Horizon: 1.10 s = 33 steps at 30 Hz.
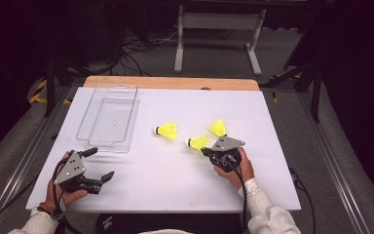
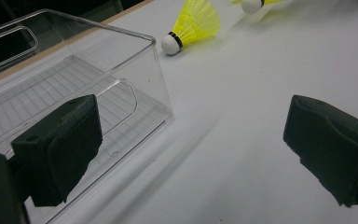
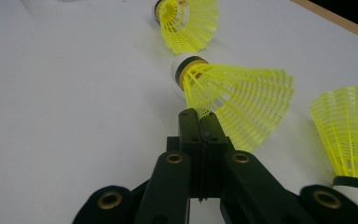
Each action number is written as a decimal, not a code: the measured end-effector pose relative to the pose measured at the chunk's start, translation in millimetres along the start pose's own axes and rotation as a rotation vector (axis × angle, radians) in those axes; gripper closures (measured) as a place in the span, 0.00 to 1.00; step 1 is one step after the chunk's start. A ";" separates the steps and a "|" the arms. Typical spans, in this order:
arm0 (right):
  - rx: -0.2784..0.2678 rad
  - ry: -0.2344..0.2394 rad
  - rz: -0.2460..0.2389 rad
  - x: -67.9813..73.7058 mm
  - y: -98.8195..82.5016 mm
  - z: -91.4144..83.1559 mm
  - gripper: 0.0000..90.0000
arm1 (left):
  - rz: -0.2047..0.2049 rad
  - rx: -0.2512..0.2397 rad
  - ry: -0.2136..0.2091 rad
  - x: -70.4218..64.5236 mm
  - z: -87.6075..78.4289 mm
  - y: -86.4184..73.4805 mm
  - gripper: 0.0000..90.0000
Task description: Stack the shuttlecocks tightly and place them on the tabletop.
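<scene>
Three yellow shuttlecocks with white corks lie on the white table. My right gripper (image 1: 208,151) (image 3: 198,116) is shut, its jaws pressed together on the skirt edge of the middle shuttlecock (image 1: 198,142) (image 3: 235,95). A second shuttlecock (image 1: 167,130) (image 3: 186,18) (image 2: 193,23) lies to its left. The third shuttlecock (image 1: 218,127) (image 3: 349,126) lies just behind the right gripper. My left gripper (image 1: 100,164) (image 2: 191,135) rests near the table's front left, jaws wide open with nothing between them.
A clear plastic bin (image 1: 91,141) (image 2: 140,65) stands at the back left, just beyond the left gripper, with nothing in it. The white table sheet (image 1: 175,180) ends at a wooden edge (image 1: 170,83) at the back. A person's hands hold both grippers.
</scene>
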State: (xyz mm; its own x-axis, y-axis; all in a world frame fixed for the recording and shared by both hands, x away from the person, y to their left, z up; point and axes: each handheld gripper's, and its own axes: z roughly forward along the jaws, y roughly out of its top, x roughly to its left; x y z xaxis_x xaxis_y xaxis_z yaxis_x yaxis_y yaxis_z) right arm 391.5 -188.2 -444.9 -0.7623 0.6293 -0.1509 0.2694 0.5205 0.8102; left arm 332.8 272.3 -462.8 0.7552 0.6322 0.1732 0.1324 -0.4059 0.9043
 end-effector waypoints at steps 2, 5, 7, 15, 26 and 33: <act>-0.007 -0.003 0.006 -1.1 0.6 -0.2 1.00 | -0.002 0.000 0.001 -0.9 -0.5 0.3 0.06; -0.012 -0.006 0.008 -1.4 2.0 -0.7 1.00 | -0.001 -0.002 0.002 -1.9 -0.9 0.4 0.06; -0.017 -0.007 0.008 -1.6 3.1 -0.7 1.00 | 0.005 0.000 0.006 -1.7 -1.6 0.3 0.06; -0.039 -0.015 0.000 -2.6 9.0 -0.2 1.00 | 0.007 -0.002 0.010 -2.1 -1.8 1.0 0.06; -0.048 -0.021 -0.011 -9.4 16.7 4.9 1.00 | 0.004 -0.001 0.003 -2.5 -4.0 -0.4 0.06; -0.058 -0.018 -0.013 -16.4 22.8 13.5 1.00 | 0.011 0.003 -0.011 -2.4 -1.9 -0.5 0.06</act>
State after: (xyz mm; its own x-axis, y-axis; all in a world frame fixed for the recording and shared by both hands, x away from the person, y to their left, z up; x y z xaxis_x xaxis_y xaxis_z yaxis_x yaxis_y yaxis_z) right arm 418.1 -178.9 -431.6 -0.7549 0.6330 -0.1715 0.2244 0.4951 0.8393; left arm 329.6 272.3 -462.9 0.7634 0.6207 0.1789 0.1262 -0.4149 0.9011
